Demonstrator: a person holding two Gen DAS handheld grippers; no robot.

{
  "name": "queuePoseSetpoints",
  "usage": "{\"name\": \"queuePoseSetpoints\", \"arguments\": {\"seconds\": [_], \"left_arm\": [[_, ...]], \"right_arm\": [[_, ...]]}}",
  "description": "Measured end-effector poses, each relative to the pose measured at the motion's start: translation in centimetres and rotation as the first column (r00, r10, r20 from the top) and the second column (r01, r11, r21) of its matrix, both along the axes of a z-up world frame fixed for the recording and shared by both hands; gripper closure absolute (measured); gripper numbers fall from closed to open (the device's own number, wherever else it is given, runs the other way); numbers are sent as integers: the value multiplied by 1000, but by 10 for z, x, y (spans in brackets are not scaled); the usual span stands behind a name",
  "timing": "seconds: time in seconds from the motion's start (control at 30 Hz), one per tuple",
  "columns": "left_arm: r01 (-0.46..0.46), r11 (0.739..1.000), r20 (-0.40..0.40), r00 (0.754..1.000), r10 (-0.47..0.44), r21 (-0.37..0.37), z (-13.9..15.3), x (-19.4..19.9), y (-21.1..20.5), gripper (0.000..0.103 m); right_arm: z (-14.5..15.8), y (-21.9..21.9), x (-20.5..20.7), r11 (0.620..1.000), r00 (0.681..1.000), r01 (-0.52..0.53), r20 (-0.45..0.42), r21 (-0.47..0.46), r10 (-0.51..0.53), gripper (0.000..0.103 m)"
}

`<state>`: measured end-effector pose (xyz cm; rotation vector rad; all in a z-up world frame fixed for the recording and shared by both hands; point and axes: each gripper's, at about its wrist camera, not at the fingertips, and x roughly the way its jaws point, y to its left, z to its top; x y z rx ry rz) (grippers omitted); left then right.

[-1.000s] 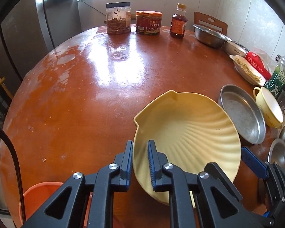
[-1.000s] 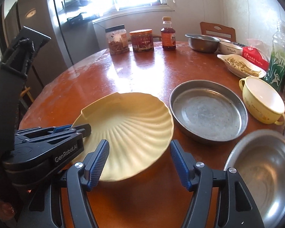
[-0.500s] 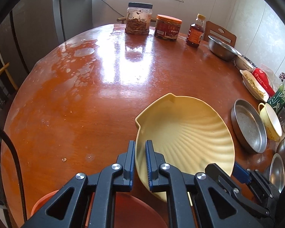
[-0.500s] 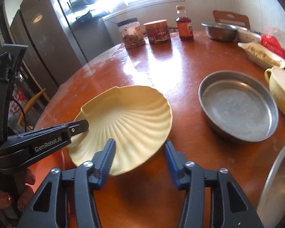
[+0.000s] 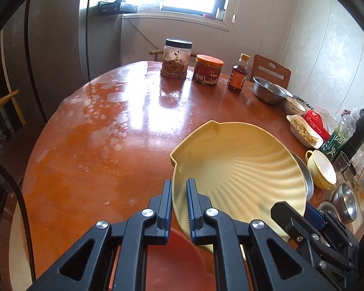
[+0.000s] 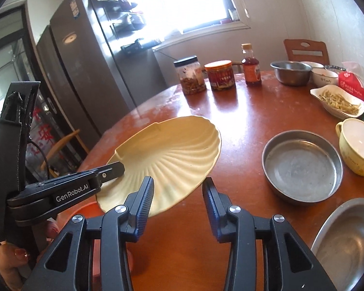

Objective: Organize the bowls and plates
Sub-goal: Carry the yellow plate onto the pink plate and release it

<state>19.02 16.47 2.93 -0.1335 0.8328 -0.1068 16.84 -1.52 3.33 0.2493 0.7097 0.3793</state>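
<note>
The shell plate (image 5: pixel 240 167) has risen off the bench (image 5: pixel 104 145), grasped by the left hand-held gripper (image 5: pixel 179 208); only the right view shows the right hand-held gripper (image 6: pixel 178 206) released

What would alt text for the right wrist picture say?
The left gripper pinches a yellow shell-shaped plate by its rim, tilted above a round brown table. The right gripper waits open beside it, near a metal pan.
</note>
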Motion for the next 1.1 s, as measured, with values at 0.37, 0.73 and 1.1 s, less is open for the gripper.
{"name": "queuePoseSetpoints", "arguments": {"seconds": [0.37,0.73,1.1], "left_arm": [[-128,991,44,991,127,42,1,-73,49,91],[-205,978,-14,978,206,47,-28,-93,80,90],[-213,975,-39,976,216,63,-42,-88,86,88]], "right_arm": [[12,49,-60,989,989,-147,31,-9,147,59],[-14,90,-86,975,976,-217,-31,-43,216,59],[-28,101,-88,968,968,-243,-80,-62,238,58]]}}
